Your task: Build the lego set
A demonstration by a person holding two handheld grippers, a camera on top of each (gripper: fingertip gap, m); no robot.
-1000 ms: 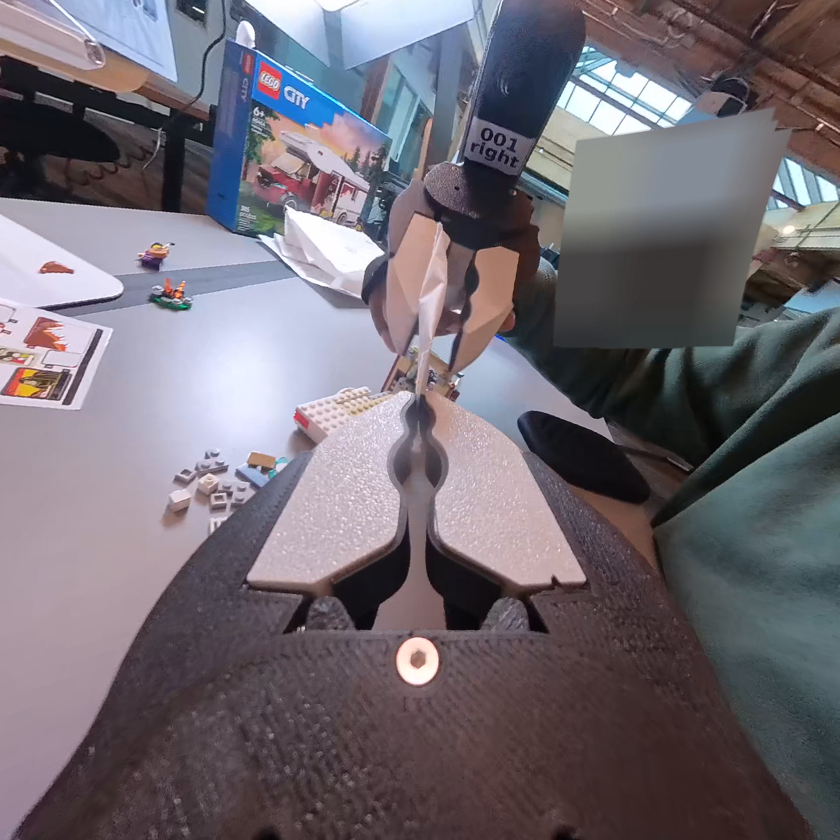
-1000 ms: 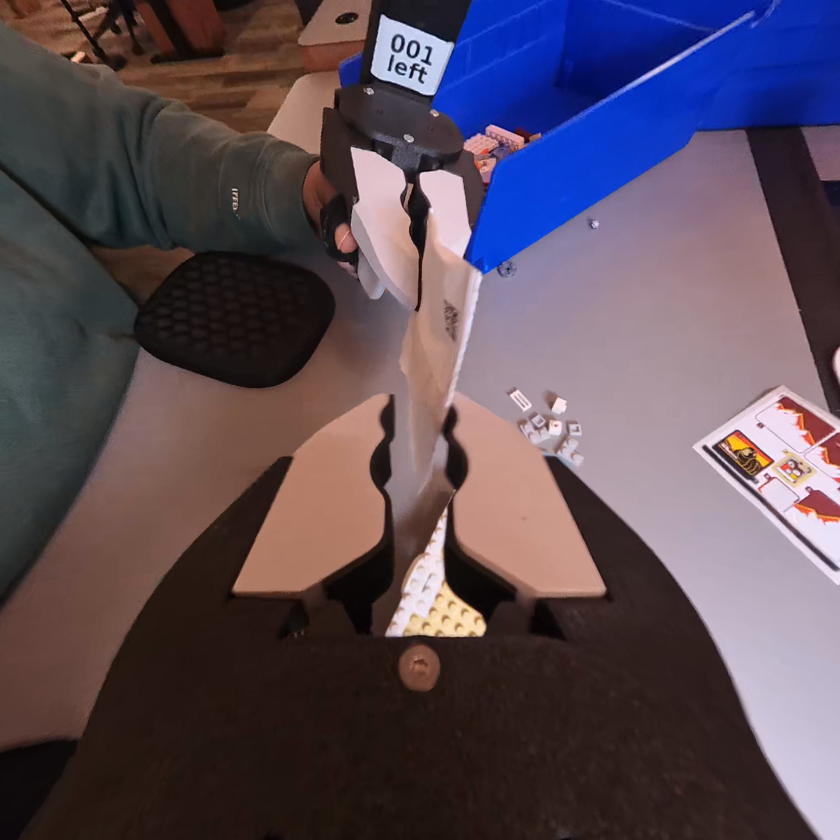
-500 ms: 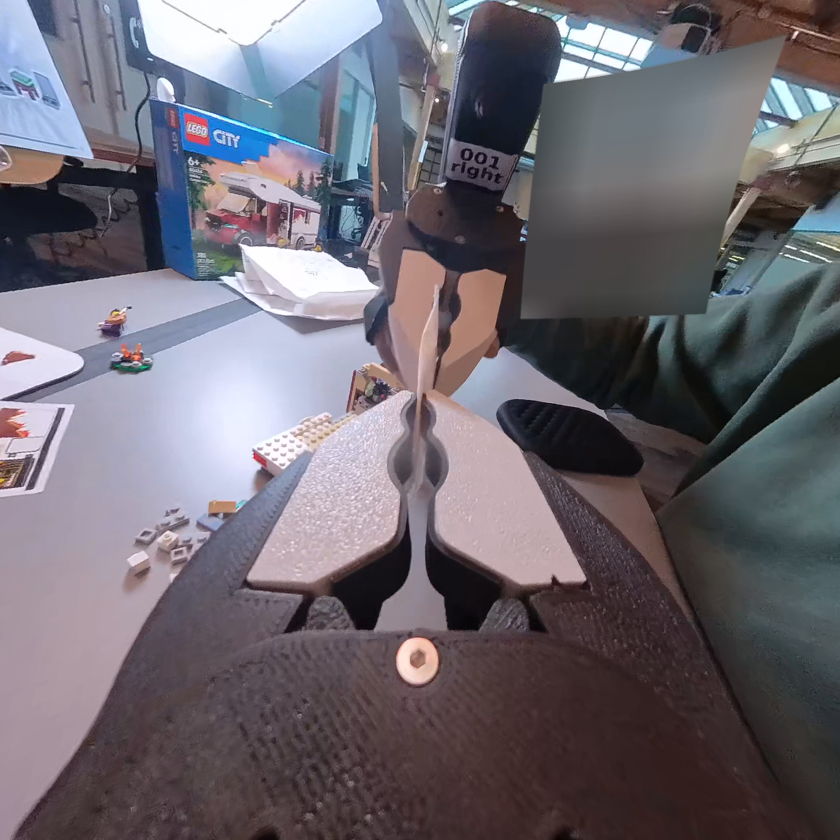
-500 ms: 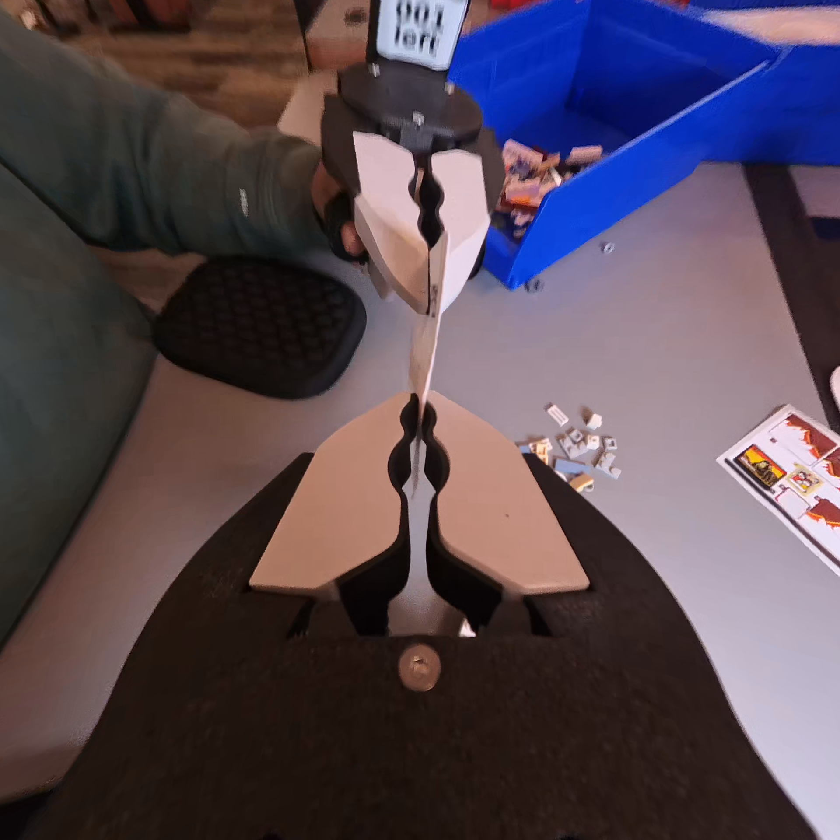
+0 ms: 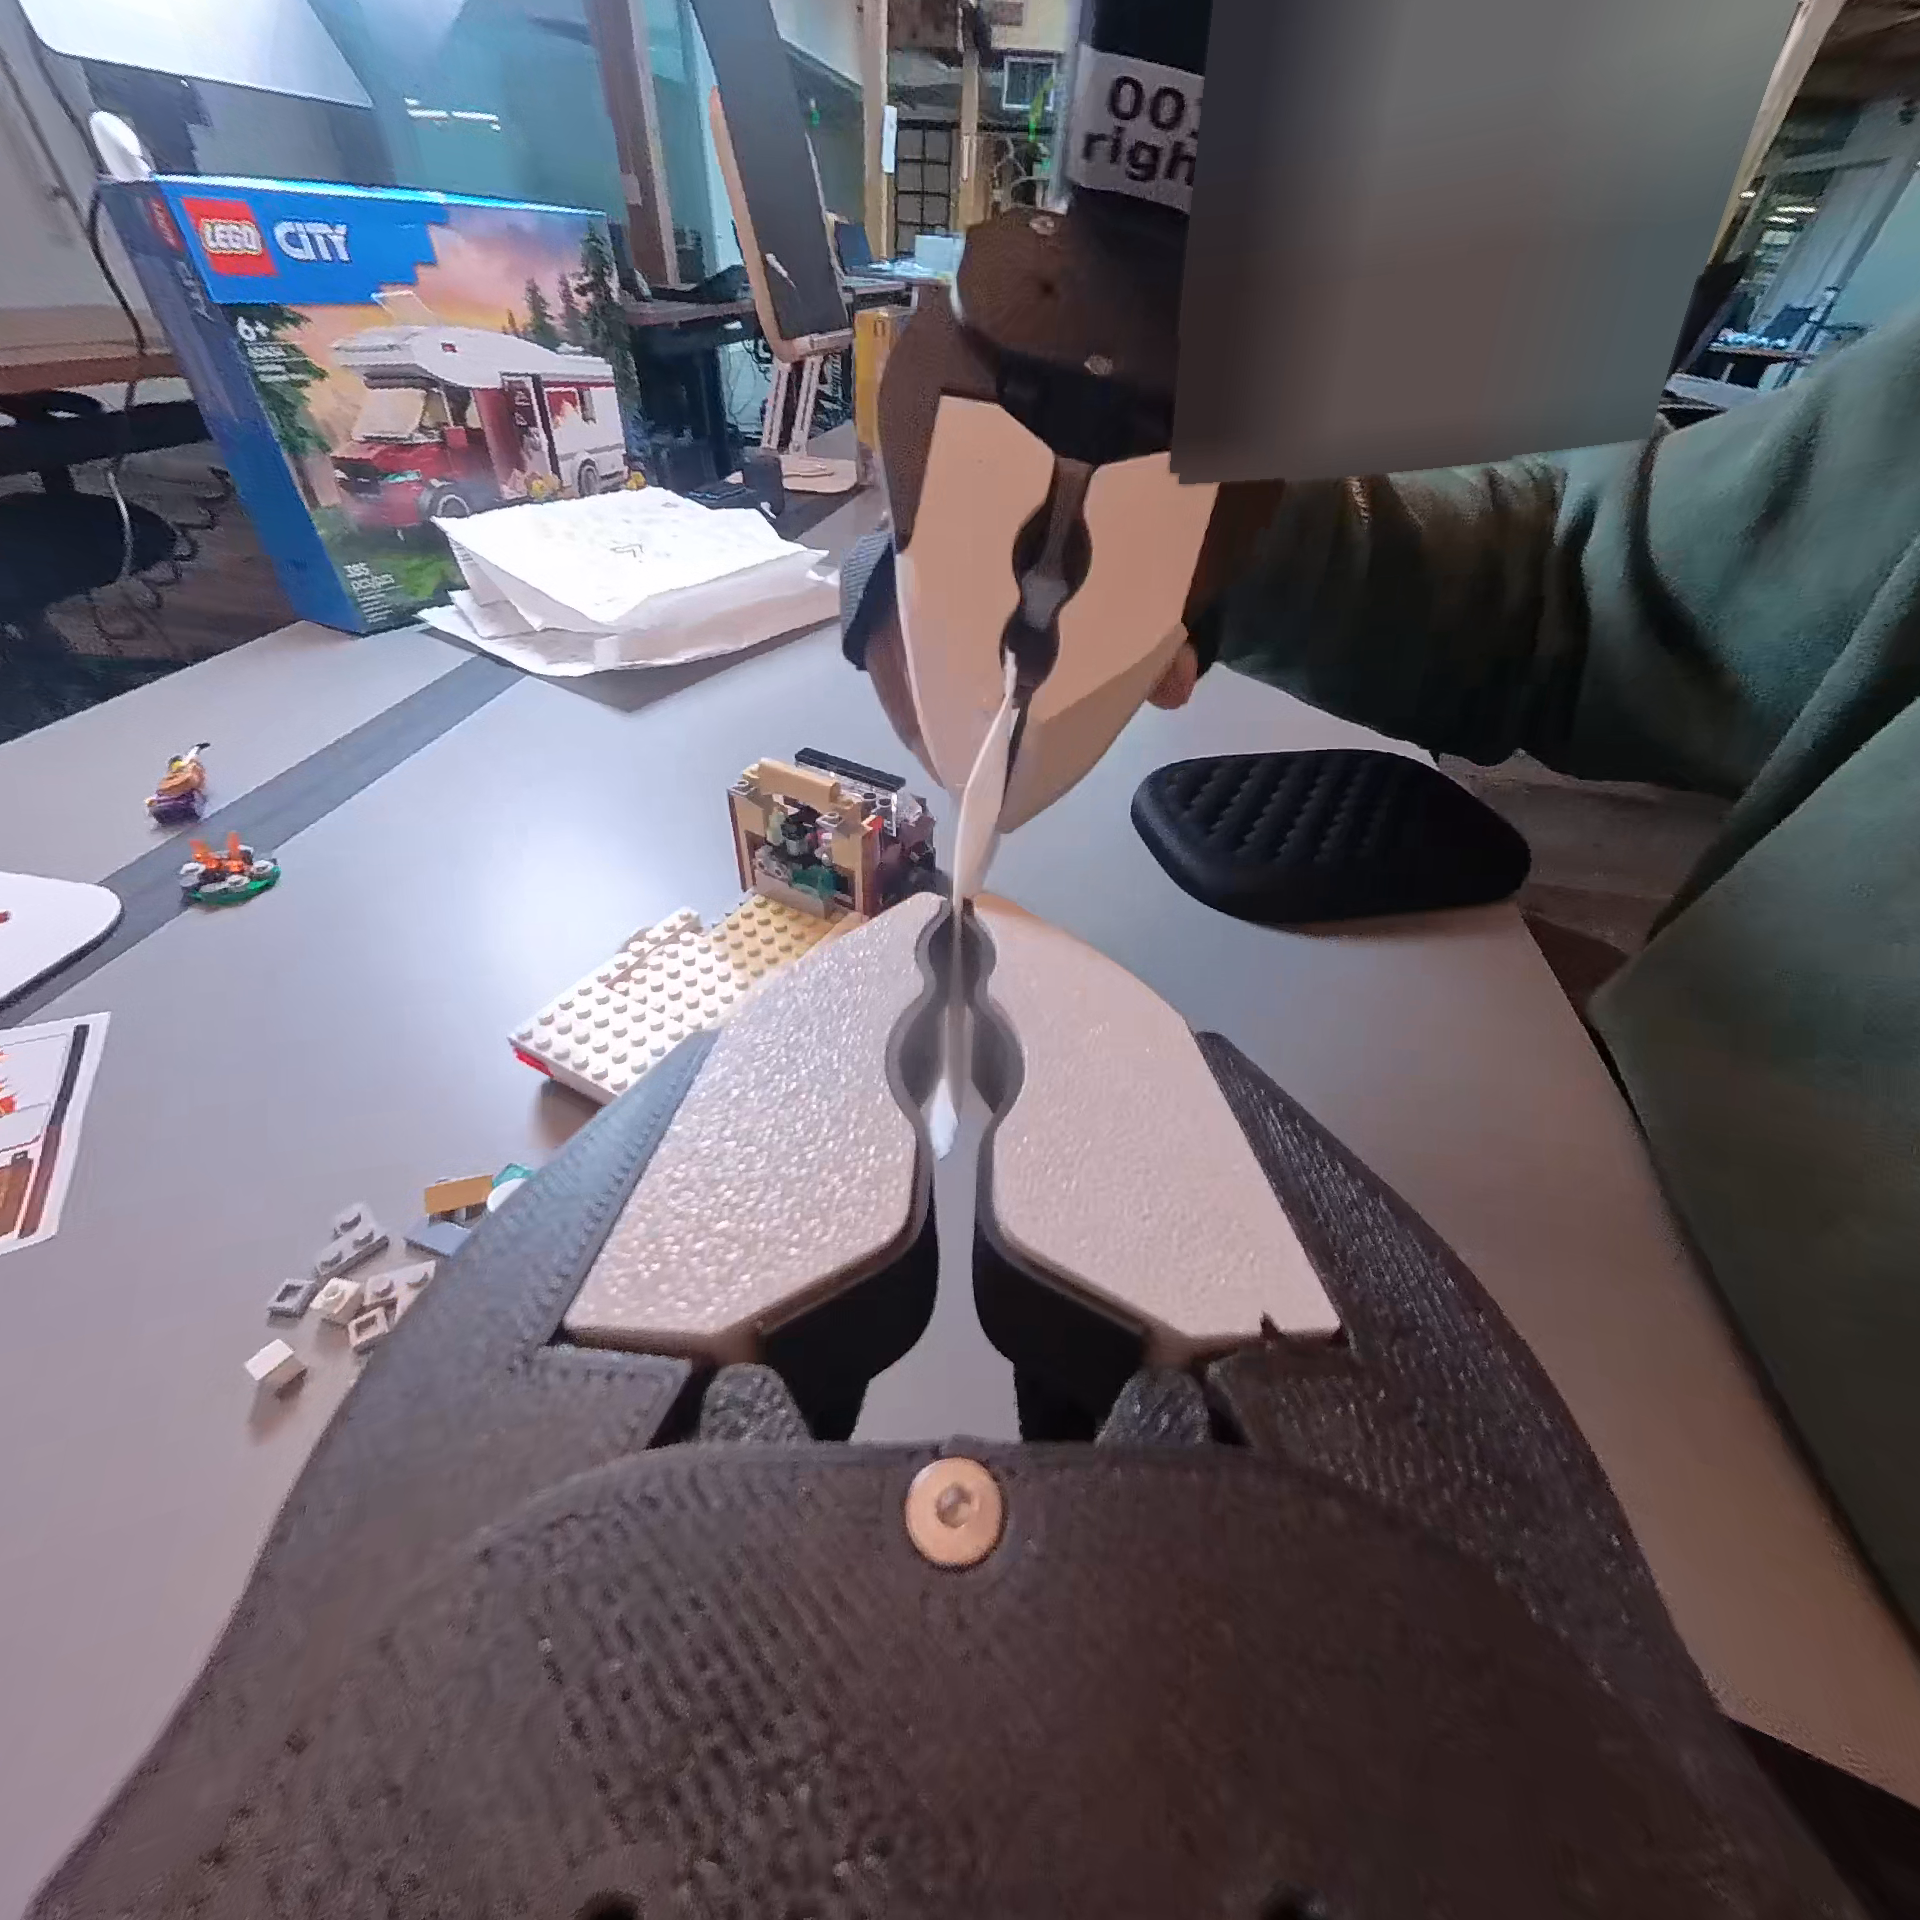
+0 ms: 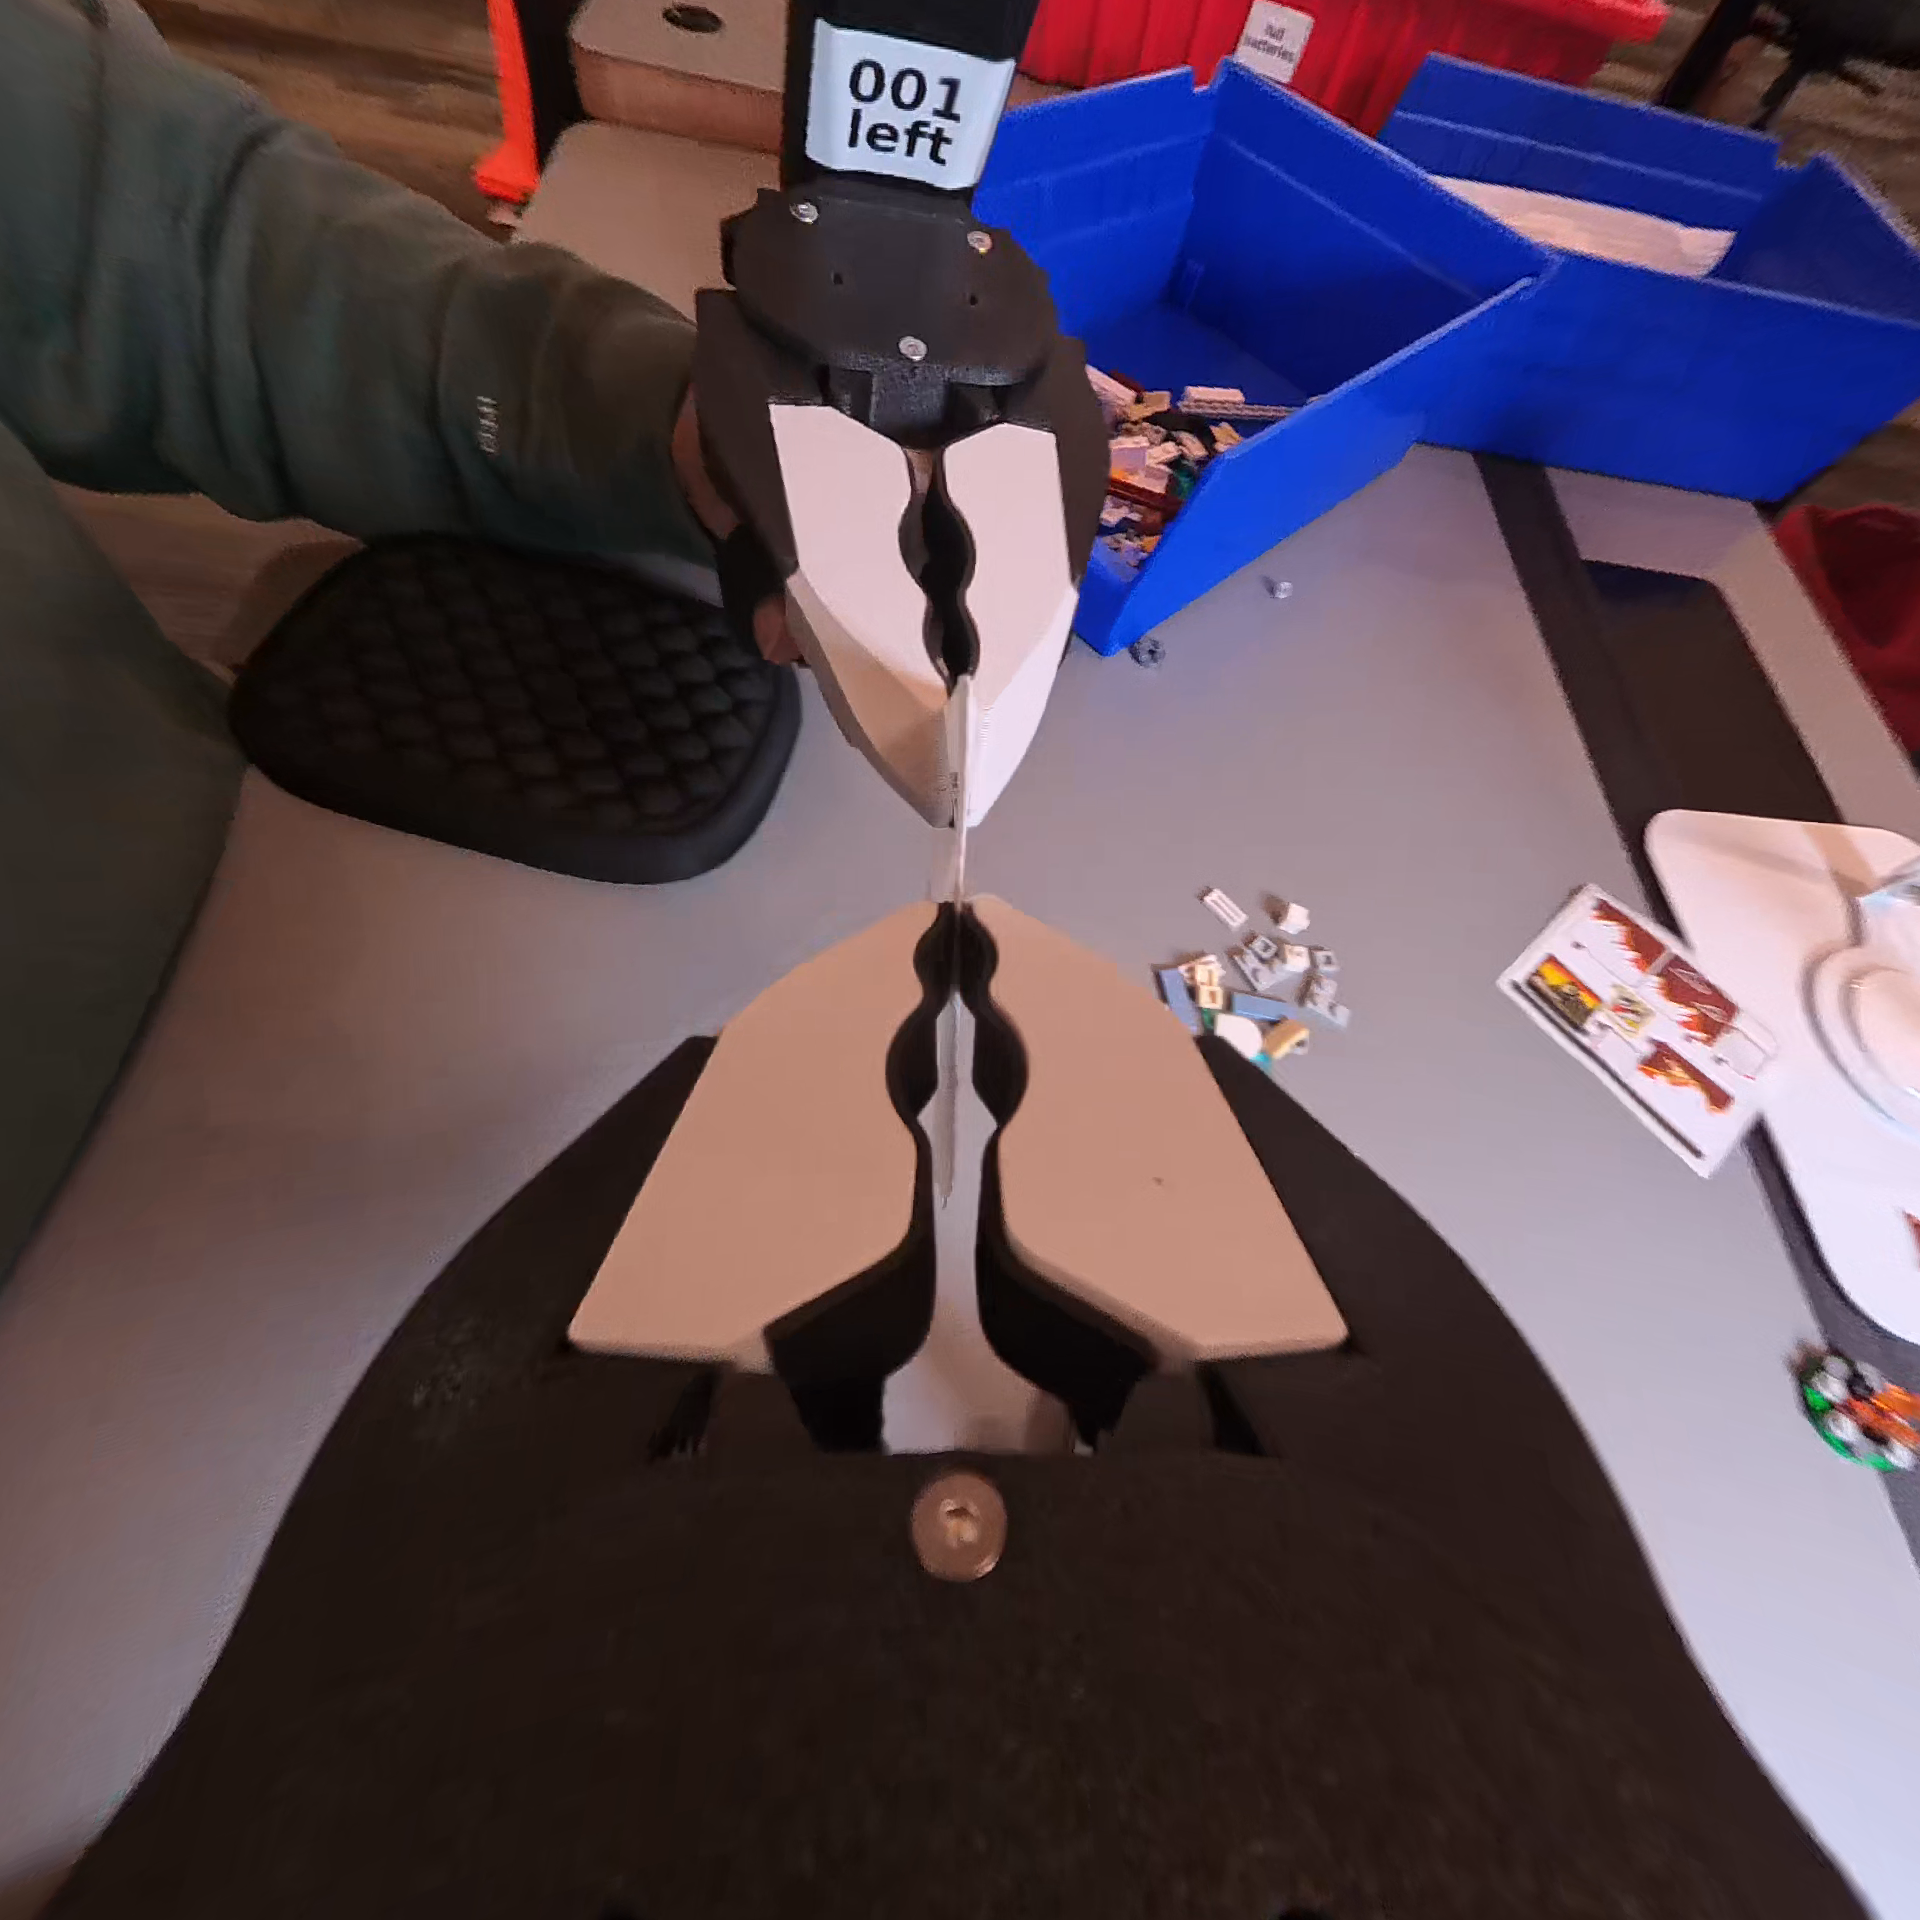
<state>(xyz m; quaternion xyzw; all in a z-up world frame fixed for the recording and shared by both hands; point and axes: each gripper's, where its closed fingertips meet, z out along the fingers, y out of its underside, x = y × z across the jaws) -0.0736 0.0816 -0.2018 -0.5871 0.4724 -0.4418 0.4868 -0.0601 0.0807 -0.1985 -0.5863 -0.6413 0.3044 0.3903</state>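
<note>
Both grippers are shut on one thin white paper bag (image 5: 980, 821), which runs edge-on between them above the grey table (image 5: 416, 935). My left gripper (image 5: 961, 920) pinches one end. My right gripper (image 6: 956, 914) pinches the other end. The bag also shows in the right wrist view (image 6: 954, 862). The two grippers face each other tip to tip, a short way apart. A partly built Lego cabin (image 5: 821, 831) stands on a white and tan studded plate (image 5: 644, 997) just beyond the left gripper. Several small loose pieces (image 6: 1262, 977) lie on the table, and they also show in the left wrist view (image 5: 353, 1278).
Blue bins (image 6: 1299, 343) with loose bricks stand at the back. A sticker sheet (image 6: 1631, 1018), a white tray (image 6: 1766, 894) and a small campfire build (image 5: 223, 868) lie nearby. The Lego box (image 5: 395, 364) and more white bags (image 5: 623, 561) are far off. A black armrest pad (image 6: 509, 707) sits at the table edge. The grippers are tip to tip, or close to it. Left tips and right tips are each some 15 cm from the partly built Lego cabin (image 5: 821, 831).
The right gripper's fingers closed tighter on the bag. The two grippers came closer together, and the stretch of bag between them got shorter and turned edge-on.
</note>
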